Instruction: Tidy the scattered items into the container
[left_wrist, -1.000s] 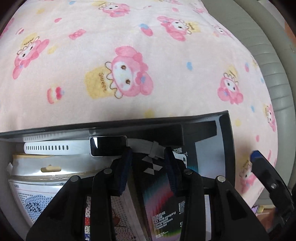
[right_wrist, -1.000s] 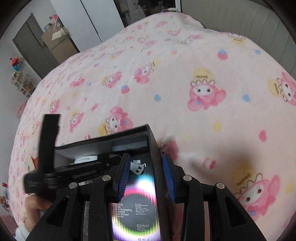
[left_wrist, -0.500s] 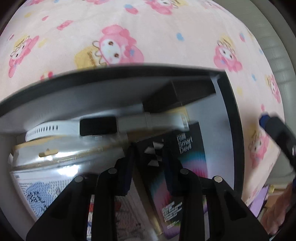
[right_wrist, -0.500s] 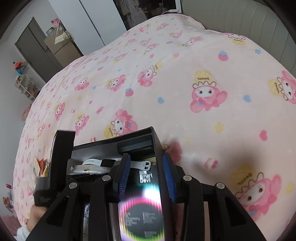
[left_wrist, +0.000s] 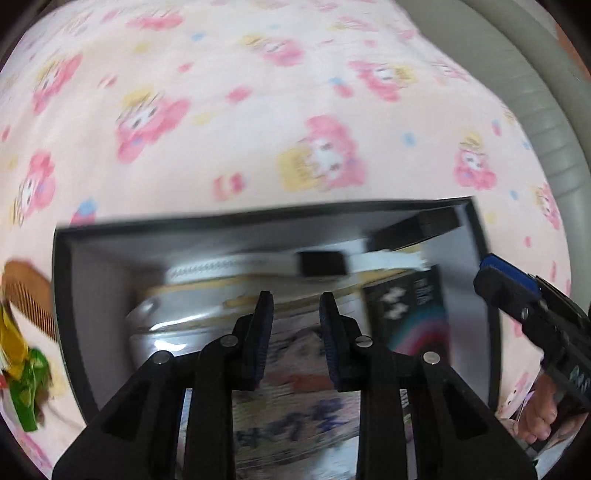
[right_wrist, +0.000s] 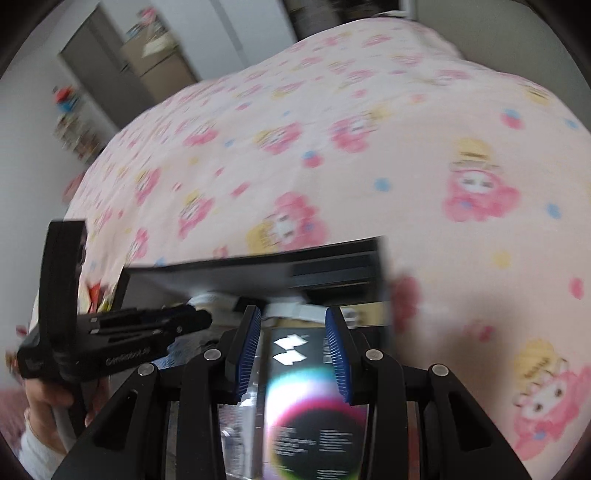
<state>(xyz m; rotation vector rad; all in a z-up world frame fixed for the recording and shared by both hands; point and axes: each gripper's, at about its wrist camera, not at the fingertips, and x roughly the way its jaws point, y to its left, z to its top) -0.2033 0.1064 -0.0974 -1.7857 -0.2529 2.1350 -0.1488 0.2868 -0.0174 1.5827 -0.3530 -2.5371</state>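
A black open box (left_wrist: 258, 225) lies on the pink cartoon blanket. Inside lie a white smart band (left_wrist: 295, 264), a black screen-protector pack (left_wrist: 413, 314), a small black box (left_wrist: 417, 230) and clear packets (left_wrist: 295, 406). My left gripper (left_wrist: 295, 306) hovers open and empty above the packets. My right gripper (right_wrist: 293, 326) is open above the black pack (right_wrist: 306, 406) and grips nothing. The box rim also shows in the right wrist view (right_wrist: 258, 262). A brown comb (left_wrist: 29, 291) and a green-yellow wrapper (left_wrist: 26, 384) lie outside the box on the left.
The pink blanket (left_wrist: 258, 110) covers the bed all round. A grey padded headboard (left_wrist: 554, 110) curves at the right. Wardrobe doors and shelves (right_wrist: 110, 55) stand beyond the bed's far end.
Both grippers have pulled back and up from the box. The black pack now lies in the box, free of both. The views are blurred by motion.
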